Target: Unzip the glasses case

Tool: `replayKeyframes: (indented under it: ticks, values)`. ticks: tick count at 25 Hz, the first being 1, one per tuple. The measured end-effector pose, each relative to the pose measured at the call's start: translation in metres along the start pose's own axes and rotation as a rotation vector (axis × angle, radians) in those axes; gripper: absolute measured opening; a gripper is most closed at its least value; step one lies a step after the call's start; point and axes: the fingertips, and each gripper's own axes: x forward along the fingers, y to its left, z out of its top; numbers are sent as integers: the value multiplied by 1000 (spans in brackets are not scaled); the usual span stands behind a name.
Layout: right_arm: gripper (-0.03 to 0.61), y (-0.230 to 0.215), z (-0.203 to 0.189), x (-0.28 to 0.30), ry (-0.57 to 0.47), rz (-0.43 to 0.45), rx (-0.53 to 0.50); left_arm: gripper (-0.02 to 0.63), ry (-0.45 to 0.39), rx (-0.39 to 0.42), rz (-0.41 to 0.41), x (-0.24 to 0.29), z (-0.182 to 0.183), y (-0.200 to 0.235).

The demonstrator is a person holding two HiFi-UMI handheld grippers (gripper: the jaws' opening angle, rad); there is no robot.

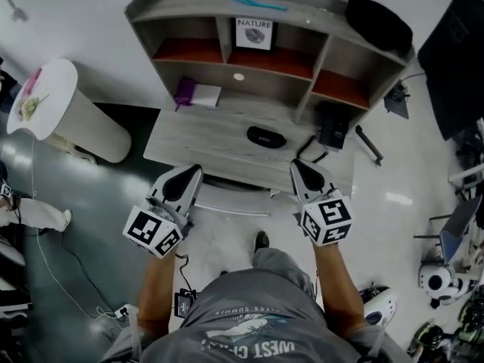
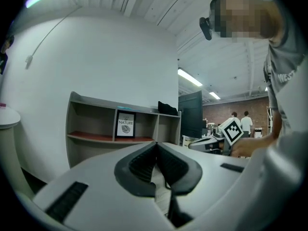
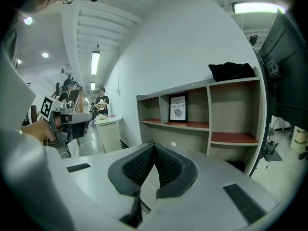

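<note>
Left gripper (image 2: 155, 144): jaws fully closed, ribbed black pads meeting along one seam, nothing between them. Right gripper (image 3: 154, 146): the same, pads pressed together and empty.

Head view: both are held out in front of the person, one on each forearm, each with its marker cube at the near end. The left gripper's tip is at the near edge of the desk (image 1: 189, 148), toward its left end. The right gripper's tip is over the same edge, toward the right end. The two are well apart.

Glasses case (image 1: 266, 136): dark, oval, flat on the desk top, roughly mid-width. It lies in the gap ahead of the two tips, touched by neither. From the left tip it sits at about 2 o'clock. From the right tip it is between 10 and 11 o'clock and nearer. Whether its zip is open cannot be told at this size. Neither gripper view shows the case.

Also on the desk:
- A black box (image 1: 333, 127) at 3 o'clock from the case.
- A purple item (image 1: 184, 91) and a white box (image 1: 206, 95) at the back left, about 10 o'clock from the case.

Beyond is a shelf unit (image 1: 227, 10) at the back of the desk. A framed print (image 1: 253, 33) reading NATURE stands in its upper middle bay, at 12 o'clock from the case. A black bag (image 1: 378, 21) lies on top at the right end.

A round white table (image 1: 41, 97) stands left of the desk, and a dark monitor (image 1: 461, 59) is at far right.
</note>
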Motion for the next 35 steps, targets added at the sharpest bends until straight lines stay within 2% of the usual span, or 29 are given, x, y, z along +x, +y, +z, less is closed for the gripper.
replayKeyframes:
  ticks: [6, 14, 20, 35]
  values:
    - [9, -32, -19, 43, 53, 25, -31, -2, 45, -24, 31, 31, -21, 18]
    - [11, -66, -51, 96, 97, 74, -175, -2, 96, -54, 53, 65, -47, 30]
    - [11, -85, -84, 131, 160, 109, -237, -2, 131, -83, 71, 82, -66, 37]
    - [24, -103, -191, 201, 309, 241, -535, -2, 225, -128, 97, 100, -109, 41]
